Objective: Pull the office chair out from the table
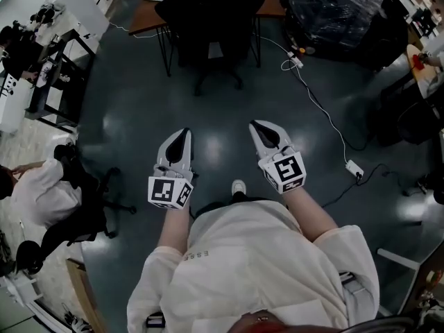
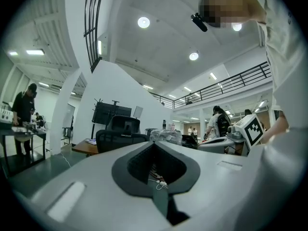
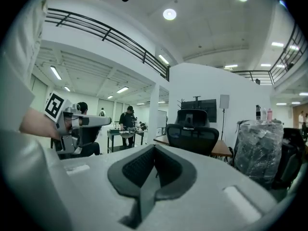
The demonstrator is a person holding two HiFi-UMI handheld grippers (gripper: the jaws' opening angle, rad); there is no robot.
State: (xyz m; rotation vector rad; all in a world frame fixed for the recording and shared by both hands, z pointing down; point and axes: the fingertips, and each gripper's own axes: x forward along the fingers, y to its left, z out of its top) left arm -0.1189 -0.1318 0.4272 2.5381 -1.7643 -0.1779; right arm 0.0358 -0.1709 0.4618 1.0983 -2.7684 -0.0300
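Left gripper (image 1: 184,133): jaws pressed together with nothing between them – its own view shows the dark pads meeting at the tip (image 2: 155,144). It is held level over the floor, pointing toward the far side.
Right gripper (image 1: 255,125): jaws likewise closed and empty (image 3: 155,148), held just right of the left gripper, the two side by side but apart.
Office chair (image 1: 208,12): black, at the far side of the scene, pushed in against the counter with its back facing the person. It is well apart from both grippers. Both gripper views show its backrest and armrests ahead (image 2: 120,131) (image 3: 192,134).
Counter (image 1: 142,16): brown top on thin black legs, directly behind the chair; its edge shows beside the chair in the gripper views (image 2: 84,147) (image 3: 222,149).
Floor (image 1: 222,103): dark, glossy – an open stretch lies between the grippers and the chair.
Wrapped bundle (image 1: 336,9): a bulky load under clear plastic film, right of the counter at the far right (image 3: 257,146).
Cable (image 1: 326,113): a light cord running across the floor from a power strip (image 1: 295,62) near the counter's right legs to a second strip (image 1: 354,168) nearer on the right.
Screen on a stand (image 3: 205,109): dark, standing behind the chair by a white wall (image 2: 111,113).
Seated person (image 1: 41,193): at the near left, in a white top on another black chair.
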